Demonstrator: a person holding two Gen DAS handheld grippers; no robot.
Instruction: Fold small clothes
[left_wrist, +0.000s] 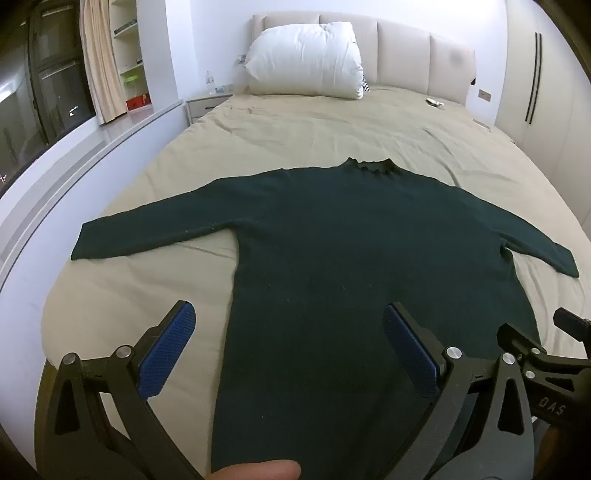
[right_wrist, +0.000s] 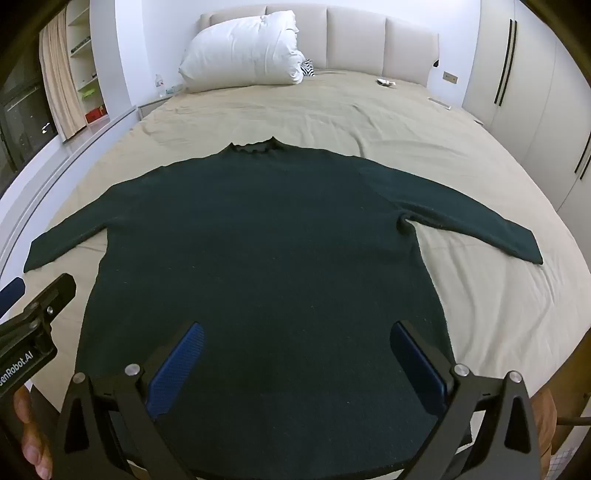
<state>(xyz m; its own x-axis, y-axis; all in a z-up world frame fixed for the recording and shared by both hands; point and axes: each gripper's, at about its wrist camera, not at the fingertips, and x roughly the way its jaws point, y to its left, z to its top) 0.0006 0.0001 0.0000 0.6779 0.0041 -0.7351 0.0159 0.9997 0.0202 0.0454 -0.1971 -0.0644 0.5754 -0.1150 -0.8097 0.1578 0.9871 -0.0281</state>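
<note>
A dark green long-sleeved sweater (left_wrist: 332, 240) lies flat on the bed, collar toward the headboard, both sleeves spread out; it also shows in the right wrist view (right_wrist: 266, 229). My left gripper (left_wrist: 288, 314) is open and empty, hovering over the sweater's lower left part, with its left finger over the sheet. My right gripper (right_wrist: 297, 332) is open and empty above the lower middle of the sweater. The right gripper's body shows at the right edge of the left wrist view (left_wrist: 546, 354). The left gripper shows at the left edge of the right wrist view (right_wrist: 33, 314).
The bed has a beige sheet (left_wrist: 295, 125). A white pillow (left_wrist: 306, 59) leans on the padded headboard (left_wrist: 406, 48). A nightstand (left_wrist: 207, 103) and window ledge (left_wrist: 110, 136) are on the left. Wardrobe doors (right_wrist: 524, 85) stand on the right. A small item (right_wrist: 386, 83) lies near the headboard.
</note>
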